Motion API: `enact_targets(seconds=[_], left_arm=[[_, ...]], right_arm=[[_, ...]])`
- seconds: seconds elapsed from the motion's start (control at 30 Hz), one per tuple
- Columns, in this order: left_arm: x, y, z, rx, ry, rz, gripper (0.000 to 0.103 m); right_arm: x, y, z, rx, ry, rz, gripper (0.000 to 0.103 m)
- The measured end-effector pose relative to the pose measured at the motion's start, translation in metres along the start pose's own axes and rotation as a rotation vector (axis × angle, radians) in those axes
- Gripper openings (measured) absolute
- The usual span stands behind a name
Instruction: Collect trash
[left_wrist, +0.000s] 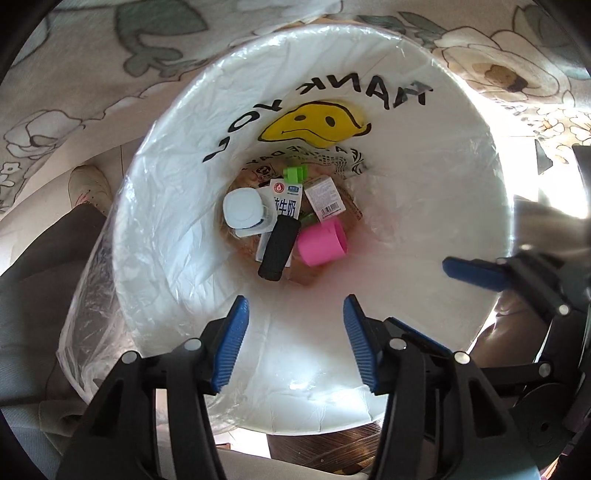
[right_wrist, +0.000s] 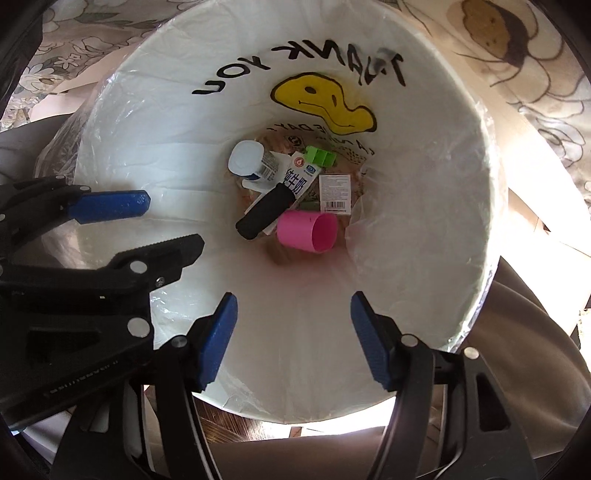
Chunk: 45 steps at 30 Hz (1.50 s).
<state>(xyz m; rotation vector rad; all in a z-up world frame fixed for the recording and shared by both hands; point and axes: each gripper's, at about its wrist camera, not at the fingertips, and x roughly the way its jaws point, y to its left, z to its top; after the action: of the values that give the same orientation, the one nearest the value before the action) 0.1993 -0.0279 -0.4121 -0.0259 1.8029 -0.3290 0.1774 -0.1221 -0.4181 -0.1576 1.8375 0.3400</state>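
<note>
Both wrist views look straight down into a white bin lined with a plastic bag (left_wrist: 177, 206) (right_wrist: 424, 192) printed with "THANK YOU" and a yellow smiley. At its bottom lie a pink cup (left_wrist: 320, 243) (right_wrist: 307, 232), a black cylinder (left_wrist: 277, 248) (right_wrist: 263, 214), a milk carton (left_wrist: 282, 199) (right_wrist: 298, 176), a white-lidded jar (left_wrist: 242, 208) (right_wrist: 245, 157), a green piece (left_wrist: 295, 174) (right_wrist: 320, 156) and a barcode box (left_wrist: 325, 197) (right_wrist: 335, 192). My left gripper (left_wrist: 295, 314) and right gripper (right_wrist: 293, 310) hang open over the bin mouth, nothing between their blue pads. Each gripper also shows at the other view's edge.
A floral cloth (left_wrist: 92, 81) (right_wrist: 517, 74) surrounds the bin. A person's shoe (left_wrist: 90, 186) and dark trouser leg (left_wrist: 48, 251) stand to the left of the bin. Wooden floor (right_wrist: 221, 421) shows below the bin's near rim.
</note>
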Motion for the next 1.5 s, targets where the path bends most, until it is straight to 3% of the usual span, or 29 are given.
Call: enact_targets(seconds=[0.43,0.77,1.03,1.27,1.5], left_arm=[[-0.013,-0.001,-0.009,0.009,-0.035,0.025,0.057],[-0.065,-0.003,-0.035,0.021,-0.115,0.039,0.063],[-0.146,-0.016,-0.073,0.063,-0.298,0.105,0.085],[-0.21,-0.03,-0.114,0.091,-0.458,0.121,0.089],[-0.259,-0.041,-0.161,0.095,-0.638,0.21,0.089]], right_arm=[[-0.013,-0.003,-0.005,0.004,-0.035,-0.002,0.064],[-0.044,0.011,-0.027,-0.033,-0.081,-0.018,0.064],[-0.107,0.017,-0.061,-0.046,-0.215,-0.001,0.068],[-0.17,0.018,-0.1,-0.044,-0.363,-0.015,0.069],[-0.235,0.024,-0.147,-0.072,-0.546,-0.034,0.069]])
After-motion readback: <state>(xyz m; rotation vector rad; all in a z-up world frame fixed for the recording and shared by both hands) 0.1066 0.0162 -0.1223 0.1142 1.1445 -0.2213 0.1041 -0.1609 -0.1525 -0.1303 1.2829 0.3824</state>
